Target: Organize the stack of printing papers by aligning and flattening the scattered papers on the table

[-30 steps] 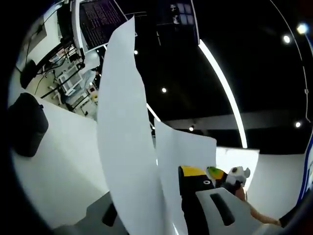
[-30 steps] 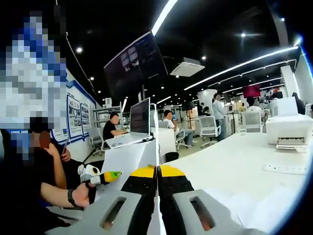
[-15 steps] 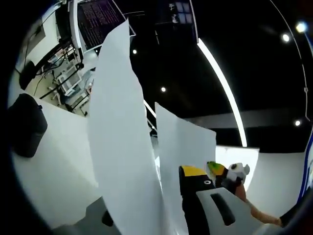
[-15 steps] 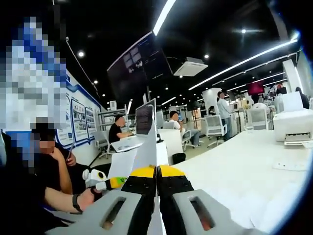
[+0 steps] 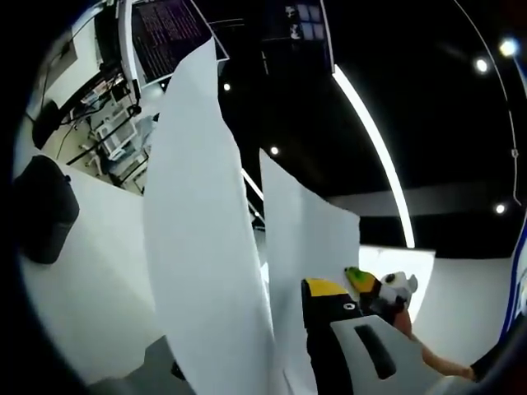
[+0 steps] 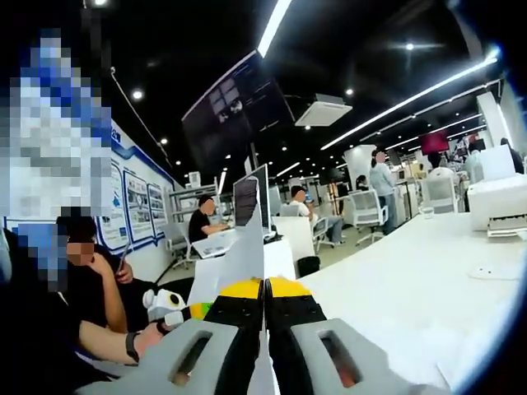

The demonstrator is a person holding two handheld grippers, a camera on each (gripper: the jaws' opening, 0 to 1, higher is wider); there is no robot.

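Fingers of the right gripper (image 6: 265, 290) pinch upright papers (image 5: 206, 247); the left gripper's (image 5: 284, 329) grip is hidden.

The right gripper (image 6: 265, 309) has pale grey slotted jaws with black pads, yellow-tipped.

White paper sheets (image 5: 206, 247) upright, curved, fanned apart.

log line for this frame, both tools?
left tool: shut on paper sheets, held upright | right tool: shut on sheet edge | table: white, below | stack: not aligned yet
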